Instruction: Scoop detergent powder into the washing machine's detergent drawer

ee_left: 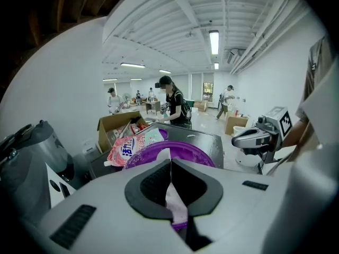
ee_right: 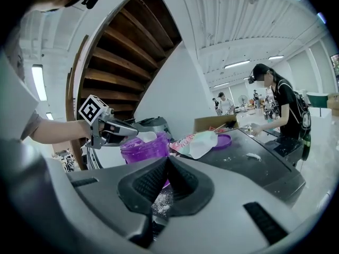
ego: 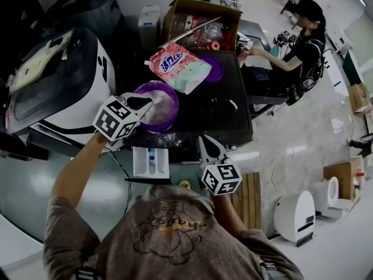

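Note:
A purple tub [ego: 158,107] holding white powder stands on the black washing machine top [ego: 218,112]. My left gripper [ego: 150,101] is shut on the handle of a white scoop [ego: 158,98], whose bowl sits over the tub's rim. In the left gripper view the scoop handle [ee_left: 175,201] shows between the shut jaws, with the tub [ee_left: 185,153] just ahead. The pulled-out detergent drawer [ego: 150,162] lies below the tub. My right gripper [ego: 205,149] hangs shut and empty to the right of the drawer. A pink detergent bag [ego: 178,67] lies behind the tub.
A purple lid [ego: 214,67] and an open cardboard box [ego: 201,19] sit at the back of the top. Spilled powder [ego: 166,137] dusts its front edge. A white appliance [ego: 64,80] stands at left. A person [ego: 303,45] works at back right. A wooden crate [ego: 247,197] is on the floor.

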A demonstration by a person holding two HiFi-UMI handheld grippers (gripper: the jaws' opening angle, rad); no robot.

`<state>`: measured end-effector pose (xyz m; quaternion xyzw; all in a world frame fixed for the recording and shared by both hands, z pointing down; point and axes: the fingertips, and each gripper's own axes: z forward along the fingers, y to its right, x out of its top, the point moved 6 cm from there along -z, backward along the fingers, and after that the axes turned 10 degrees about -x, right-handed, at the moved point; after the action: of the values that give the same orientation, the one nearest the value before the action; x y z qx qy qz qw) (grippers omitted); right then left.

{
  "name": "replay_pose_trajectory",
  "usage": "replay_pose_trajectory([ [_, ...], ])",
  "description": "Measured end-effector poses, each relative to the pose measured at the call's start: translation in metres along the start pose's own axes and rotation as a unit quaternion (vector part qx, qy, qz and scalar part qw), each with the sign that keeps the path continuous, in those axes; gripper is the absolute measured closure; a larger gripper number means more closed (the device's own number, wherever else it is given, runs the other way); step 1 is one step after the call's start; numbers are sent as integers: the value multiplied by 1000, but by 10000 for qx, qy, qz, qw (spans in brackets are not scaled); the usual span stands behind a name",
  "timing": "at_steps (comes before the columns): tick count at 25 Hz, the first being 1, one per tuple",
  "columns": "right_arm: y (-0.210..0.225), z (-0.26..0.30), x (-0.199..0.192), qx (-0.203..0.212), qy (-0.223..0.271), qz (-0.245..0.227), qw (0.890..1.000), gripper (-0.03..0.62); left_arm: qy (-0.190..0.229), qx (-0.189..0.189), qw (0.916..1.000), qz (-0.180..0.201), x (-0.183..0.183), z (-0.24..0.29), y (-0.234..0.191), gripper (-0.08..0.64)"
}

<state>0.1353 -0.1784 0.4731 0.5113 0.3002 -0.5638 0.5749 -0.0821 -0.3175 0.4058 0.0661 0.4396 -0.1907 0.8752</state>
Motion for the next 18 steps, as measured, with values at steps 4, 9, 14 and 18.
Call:
replay_pose_trajectory([
  [4,3,-2,-1,-42,13,28,10000,595,-413,-170,9989,112,1,5,0,537],
  [9,6,-4,-1,-97,37,64,9999,595,-763,-308,9966,100,1,11,1,537],
  [14,8,-5,-2,-145,79,116,9998,595,-964,-391,9943,227,0,17,5,537],
  [18,10,-6,-3,-176,93,169,9997,595,-1068,-469,9928,261,1,20,7,537],
])
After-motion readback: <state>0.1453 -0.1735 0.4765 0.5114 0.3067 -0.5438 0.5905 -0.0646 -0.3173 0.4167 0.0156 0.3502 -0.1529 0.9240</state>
